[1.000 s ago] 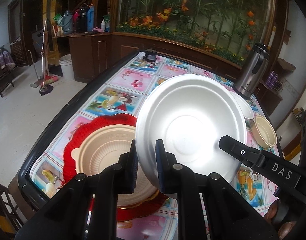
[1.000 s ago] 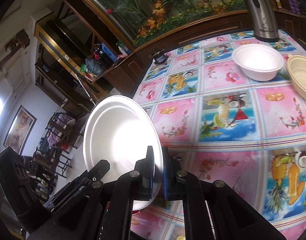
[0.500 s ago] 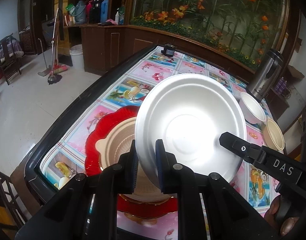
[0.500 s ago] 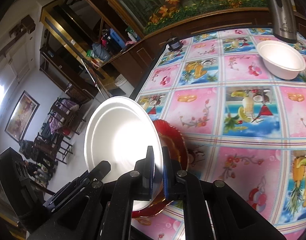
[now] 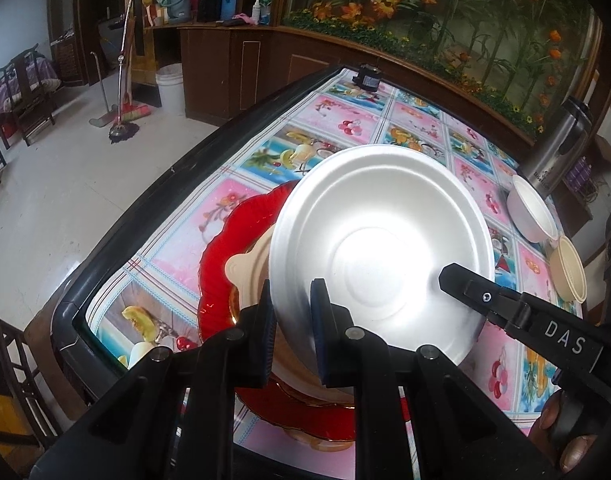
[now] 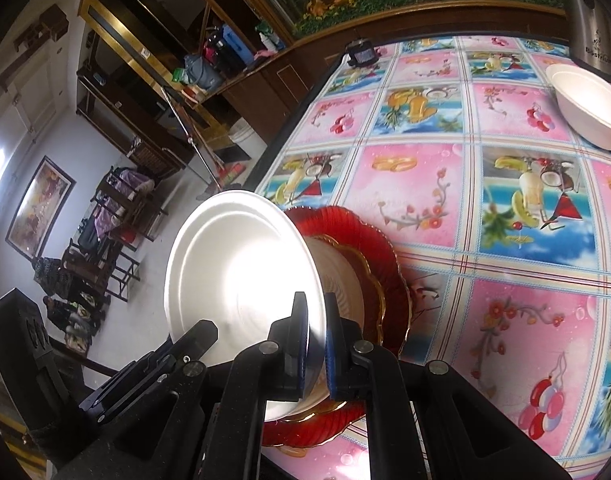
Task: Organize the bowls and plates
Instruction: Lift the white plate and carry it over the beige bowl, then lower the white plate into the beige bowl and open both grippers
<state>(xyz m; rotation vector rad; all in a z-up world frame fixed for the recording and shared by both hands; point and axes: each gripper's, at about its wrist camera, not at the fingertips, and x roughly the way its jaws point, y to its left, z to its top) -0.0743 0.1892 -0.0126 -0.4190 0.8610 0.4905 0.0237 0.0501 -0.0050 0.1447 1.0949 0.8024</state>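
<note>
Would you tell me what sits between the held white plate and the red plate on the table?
A beige bowl sits on the red plate, under the white plate; both views show it.

Matt white foam plate (image 5: 379,248), glossy ribbed red plate (image 5: 221,248) — translucent, shiny printed tablecloth (image 6: 421,184), brushed-metal flask (image 5: 557,152)

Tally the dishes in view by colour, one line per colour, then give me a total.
White: 2, the wide white foam plate held in both claws, and the small white foam bowl on the table.
Beige: 2, the big ribbed beige bowl on the plates, and the small beige bowl.
Red: 1, the scalloped red glass plate.
Amber: 1, the gold-rimmed amber glass plate.
Total: 6
</note>
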